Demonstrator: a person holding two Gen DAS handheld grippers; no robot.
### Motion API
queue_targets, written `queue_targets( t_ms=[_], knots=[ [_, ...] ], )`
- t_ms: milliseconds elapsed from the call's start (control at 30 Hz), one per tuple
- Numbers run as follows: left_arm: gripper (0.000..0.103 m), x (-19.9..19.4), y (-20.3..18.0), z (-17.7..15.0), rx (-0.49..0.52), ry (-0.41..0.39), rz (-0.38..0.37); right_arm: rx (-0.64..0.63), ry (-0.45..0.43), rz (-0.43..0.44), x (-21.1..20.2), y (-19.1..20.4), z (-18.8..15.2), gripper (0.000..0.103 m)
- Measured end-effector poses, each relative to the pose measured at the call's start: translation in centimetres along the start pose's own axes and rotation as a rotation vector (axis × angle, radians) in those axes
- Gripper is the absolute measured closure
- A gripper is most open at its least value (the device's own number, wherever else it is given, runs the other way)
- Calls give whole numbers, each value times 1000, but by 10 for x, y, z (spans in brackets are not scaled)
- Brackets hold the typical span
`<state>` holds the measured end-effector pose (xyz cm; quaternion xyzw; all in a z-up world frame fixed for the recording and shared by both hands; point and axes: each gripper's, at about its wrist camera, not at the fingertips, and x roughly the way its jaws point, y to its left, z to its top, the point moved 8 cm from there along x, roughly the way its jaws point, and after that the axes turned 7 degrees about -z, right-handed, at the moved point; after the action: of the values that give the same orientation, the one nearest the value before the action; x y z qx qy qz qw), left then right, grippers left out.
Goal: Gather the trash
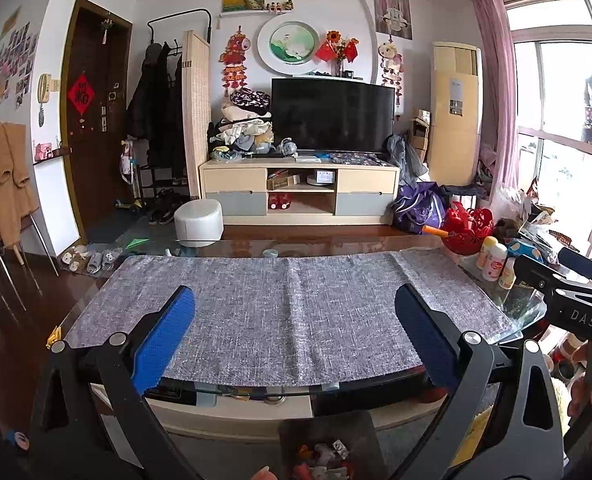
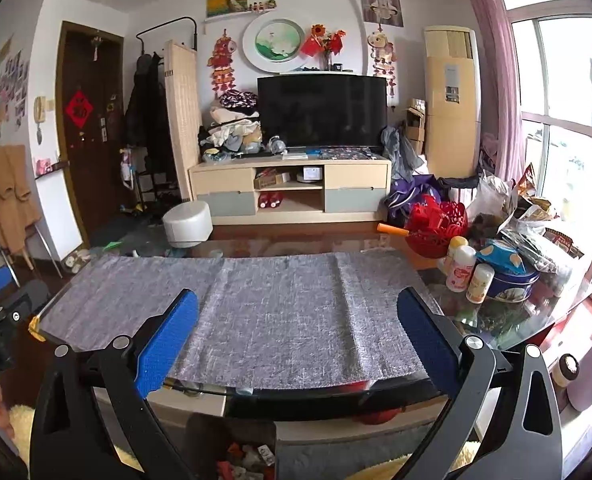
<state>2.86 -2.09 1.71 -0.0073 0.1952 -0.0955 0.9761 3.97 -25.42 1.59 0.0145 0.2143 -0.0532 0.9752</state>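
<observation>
A grey woven mat covers the glass coffee table and nothing lies on it. On the floor below the table's near edge stands a dark bin holding small crumpled scraps of trash. The right wrist view shows the same bin with the trash inside. My left gripper hovers open over the mat's near part, nothing between its blue pads. My right gripper is open too, above the mat, empty. Each gripper's body shows at the edge of the other's view.
At the table's right end stand small bottles, a blue tin, a red basket and heaped bags. A white stool, a TV cabinet and slippers lie beyond. A chair with a brown coat stands left.
</observation>
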Motion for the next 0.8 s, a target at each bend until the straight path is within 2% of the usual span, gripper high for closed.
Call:
queue_targets(
  t_ms=[800],
  knots=[
    [8,1,0,2,-4,-2,-3,-5,16,8,7,-4,-5,3]
  ],
)
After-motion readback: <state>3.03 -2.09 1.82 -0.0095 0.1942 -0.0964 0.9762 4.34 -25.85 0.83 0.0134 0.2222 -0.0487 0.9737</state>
